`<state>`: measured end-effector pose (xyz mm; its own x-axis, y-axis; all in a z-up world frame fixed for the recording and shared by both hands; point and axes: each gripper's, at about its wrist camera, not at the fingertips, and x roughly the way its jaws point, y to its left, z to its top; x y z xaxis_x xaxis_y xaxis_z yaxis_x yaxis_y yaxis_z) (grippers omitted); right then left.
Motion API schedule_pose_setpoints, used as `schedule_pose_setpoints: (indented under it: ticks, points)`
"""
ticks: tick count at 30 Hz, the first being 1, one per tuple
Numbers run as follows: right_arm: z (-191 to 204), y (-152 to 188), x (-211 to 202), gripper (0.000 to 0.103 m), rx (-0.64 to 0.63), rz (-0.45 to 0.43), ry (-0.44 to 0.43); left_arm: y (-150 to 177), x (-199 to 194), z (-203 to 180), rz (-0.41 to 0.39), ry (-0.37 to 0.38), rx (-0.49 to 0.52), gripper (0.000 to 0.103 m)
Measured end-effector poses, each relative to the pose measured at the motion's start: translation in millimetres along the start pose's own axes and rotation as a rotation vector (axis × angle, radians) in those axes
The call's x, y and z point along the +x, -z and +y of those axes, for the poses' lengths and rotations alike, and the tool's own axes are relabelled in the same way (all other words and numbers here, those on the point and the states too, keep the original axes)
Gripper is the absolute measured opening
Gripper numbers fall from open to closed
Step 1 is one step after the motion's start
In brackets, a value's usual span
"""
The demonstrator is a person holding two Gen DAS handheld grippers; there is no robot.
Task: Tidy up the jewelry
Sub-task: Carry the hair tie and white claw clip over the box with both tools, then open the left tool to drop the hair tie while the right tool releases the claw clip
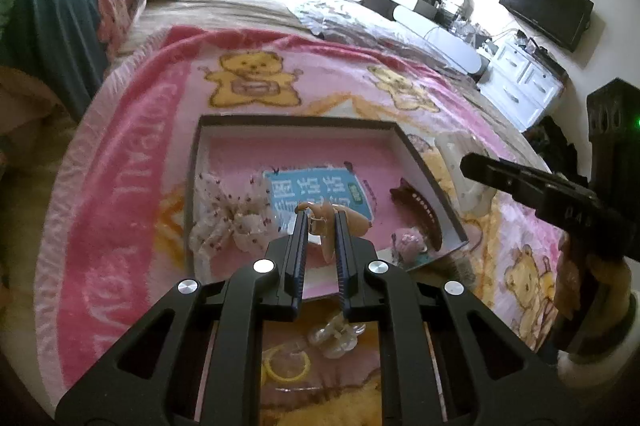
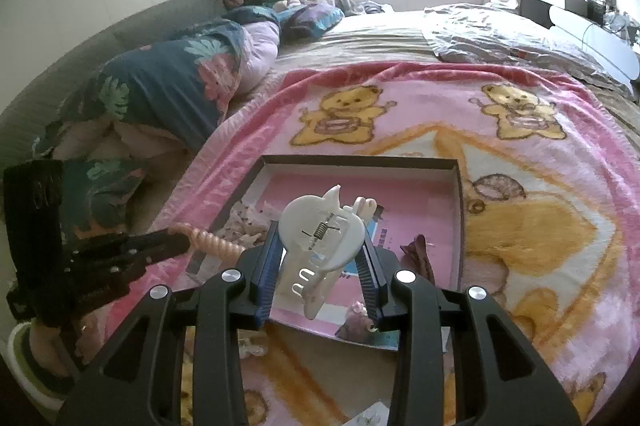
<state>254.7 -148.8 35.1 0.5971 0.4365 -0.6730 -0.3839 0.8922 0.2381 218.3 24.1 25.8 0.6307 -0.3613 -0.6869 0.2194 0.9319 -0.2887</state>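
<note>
Left gripper (image 1: 322,216): jaws clenched on a peach twisted hair clip (image 1: 326,226), carried above the near half of the shallow box (image 1: 424,161). Right gripper (image 2: 320,238): jaws clamped on a white claw clip (image 2: 320,226), spring facing the camera, teeth hanging down, also over the box's near edge.

Inside the box: a sheer white bow (image 1: 228,214) at the left, a dark brown claw clip (image 1: 420,214) at the right, a small pink flower piece (image 1: 408,240) in the near right corner, a blue printed label (image 1: 316,193) on the pink floor between them. Outside it, near, on the pink bear blanket (image 1: 132,153): a clear flower clip (image 1: 336,336) and a yellow ring-shaped piece (image 1: 288,364), not yet put away.

Likely trouble from here:
- Both loads aimed at the same middle patch; collision of grippers or clips if lowered together.
- Peach clip gripped near one end only; swing or slip on release, landing on the bow and tangling.
- White clip squeezed across its levers; possible spring-open and jump once let go.
- Soft bed under the box; a push on the rim, and a tilt or slide.
</note>
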Motion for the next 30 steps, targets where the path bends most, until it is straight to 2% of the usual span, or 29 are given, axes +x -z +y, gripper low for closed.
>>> schedule_pose_setpoints:
  ticks: [14, 27, 29, 30]
  points:
    - [-4.2, 2.9, 43.9, 0.034, -0.007, 0.07, 0.018, 21.7, 37.0, 20.6, 0.097, 0.006, -0.029, 0.007]
    - [-9.5, 15.7, 78.8, 0.034, -0.008, 0.139, 0.039, 29.6, 50.6, 47.9, 0.128, -0.038, -0.074, 0.007]
    - [-9.9, 18.4, 83.4, 0.034, -0.006, 0.149, 0.043, 30.2, 49.7, 49.8, 0.13, -0.05, -0.073, 0.011]
    - [-10.7, 20.3, 86.1, 0.034, -0.003, 0.154, 0.043, 30.3, 49.1, 49.9, 0.128, -0.052, -0.074, 0.017]
